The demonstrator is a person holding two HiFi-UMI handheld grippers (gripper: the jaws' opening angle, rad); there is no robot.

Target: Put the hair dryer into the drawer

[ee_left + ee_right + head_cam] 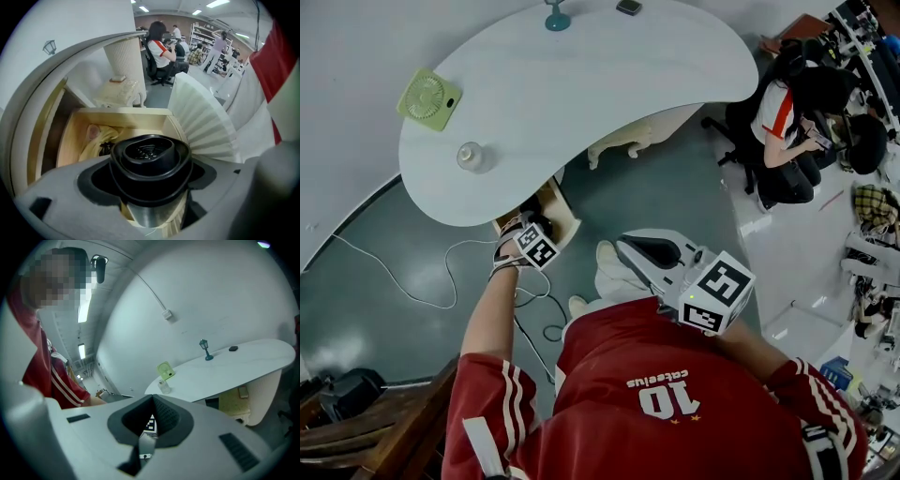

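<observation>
The left gripper (pixel 528 242) is clamped on the hair dryer (pixel 150 158), gripping its barrel just behind the black nozzle, above the open drawer (pixel 119 112). The dryer looks rigid and fairly heavy, and its smooth metal barrel may slip, so a firm grip there suits it. The right gripper (pixel 649 251) has its jaws together on nothing.

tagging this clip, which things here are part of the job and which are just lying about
Job: hair dryer, gripped in the left tongs; open drawer.
Lying about: green fan, clear bottle, teal lamp ornament, all on the white table.
</observation>
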